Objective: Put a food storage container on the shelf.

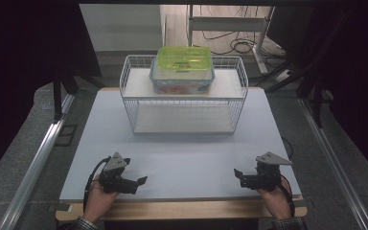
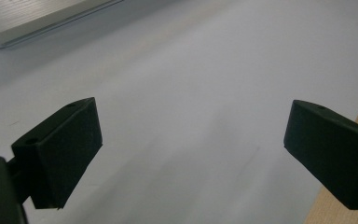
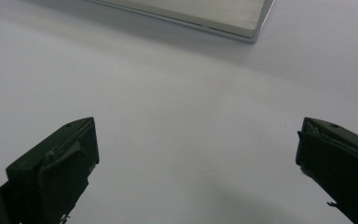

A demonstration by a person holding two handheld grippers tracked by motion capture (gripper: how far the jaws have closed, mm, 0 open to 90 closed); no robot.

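Two claws rest in my hands near the surface's (image 1: 182,158) front edge: my left claw (image 1: 143,180) and my right claw (image 1: 236,173), both spread wide, pinching nothing. One wire rack (image 1: 133,96) stands well beyond them, long axis running left to right. Two lidded boxes sit stacked on its top shelf: one green box (image 1: 184,58) on one clear box (image 1: 182,82).

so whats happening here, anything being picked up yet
Not yet. A person holds a two-jaw tool in each hand near the front edge of the white table. The left tool and the right tool are both open and hold nothing, jaws pointing inward toward each other. Farther back stands a white wire two-level rack. On its upper shelf sits a clear plastic food container with a blue rim, with a lime-green lidded container stacked on top. Neither tool touches them.
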